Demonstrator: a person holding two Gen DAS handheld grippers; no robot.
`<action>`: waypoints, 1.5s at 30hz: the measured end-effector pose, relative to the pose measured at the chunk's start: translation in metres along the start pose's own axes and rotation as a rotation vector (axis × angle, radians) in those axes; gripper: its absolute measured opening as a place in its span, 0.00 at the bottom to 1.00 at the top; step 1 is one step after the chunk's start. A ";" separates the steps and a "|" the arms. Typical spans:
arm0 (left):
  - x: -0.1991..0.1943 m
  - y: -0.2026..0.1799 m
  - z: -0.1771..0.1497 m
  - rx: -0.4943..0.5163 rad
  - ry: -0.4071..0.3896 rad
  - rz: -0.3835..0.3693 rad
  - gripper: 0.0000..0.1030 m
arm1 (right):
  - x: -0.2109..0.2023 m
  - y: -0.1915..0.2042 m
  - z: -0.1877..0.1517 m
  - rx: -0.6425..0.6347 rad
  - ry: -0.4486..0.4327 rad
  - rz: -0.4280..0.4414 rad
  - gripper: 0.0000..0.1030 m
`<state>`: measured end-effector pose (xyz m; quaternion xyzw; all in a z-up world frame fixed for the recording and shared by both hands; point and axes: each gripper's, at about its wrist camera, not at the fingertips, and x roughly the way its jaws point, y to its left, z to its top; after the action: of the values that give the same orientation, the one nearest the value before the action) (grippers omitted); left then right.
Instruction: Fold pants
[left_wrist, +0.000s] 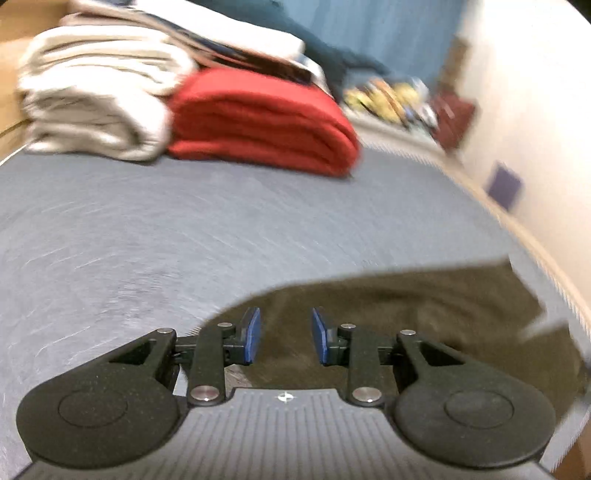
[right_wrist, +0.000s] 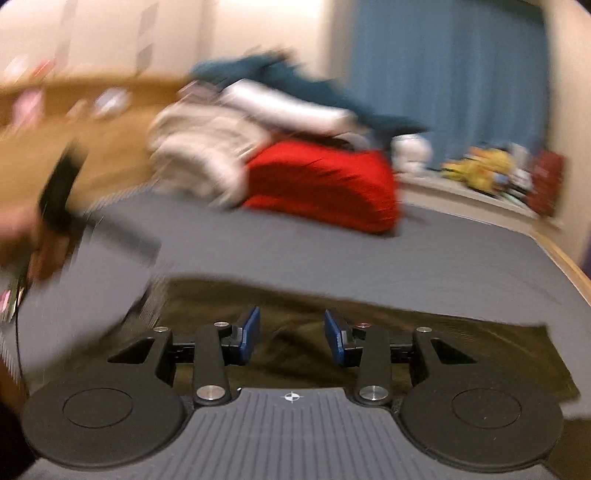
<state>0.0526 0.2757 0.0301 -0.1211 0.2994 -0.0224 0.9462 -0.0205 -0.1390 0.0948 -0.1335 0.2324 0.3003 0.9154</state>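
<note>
Nearest the lens in the left wrist view, the left gripper (left_wrist: 284, 341) hangs with its blue pads apart and nothing pinched between them, released, over the dark olive-brown pants (left_wrist: 424, 317) that lie flat on the grey-blue bed sheet (left_wrist: 184, 229). Motion blur smears both views, so fine folds in the fabric cannot be read. Further right, the right gripper (right_wrist: 291, 341) likewise shows a clear gap between its pads with no cloth caught, hovering above the same pants (right_wrist: 369, 325), which spread wide across the near edge of the bed. Beyond, well apart from the pants, a folded cream blanket (left_wrist: 96, 99) sits just beside a folded red blanket (left_wrist: 266, 122). My reading is that the work stands between folds, with both grippers free. The next move likely calls for lowering each gripper onto an edge of the pants, pinching a single layer cleanly, and carrying it across without dragging the sheet.
</note>
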 end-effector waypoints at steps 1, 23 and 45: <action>0.002 0.013 -0.005 -0.047 -0.013 0.009 0.33 | 0.005 0.016 -0.005 -0.032 0.011 0.039 0.38; 0.141 0.070 -0.037 -0.163 0.313 0.132 0.77 | 0.071 0.120 -0.090 -0.339 0.237 0.451 0.51; 0.093 0.078 0.002 -0.174 0.050 0.271 0.35 | 0.057 0.169 -0.064 -0.480 0.098 0.603 0.13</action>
<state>0.1272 0.3412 -0.0397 -0.1605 0.3373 0.1283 0.9187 -0.1058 -0.0034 -0.0062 -0.2837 0.2280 0.5951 0.7165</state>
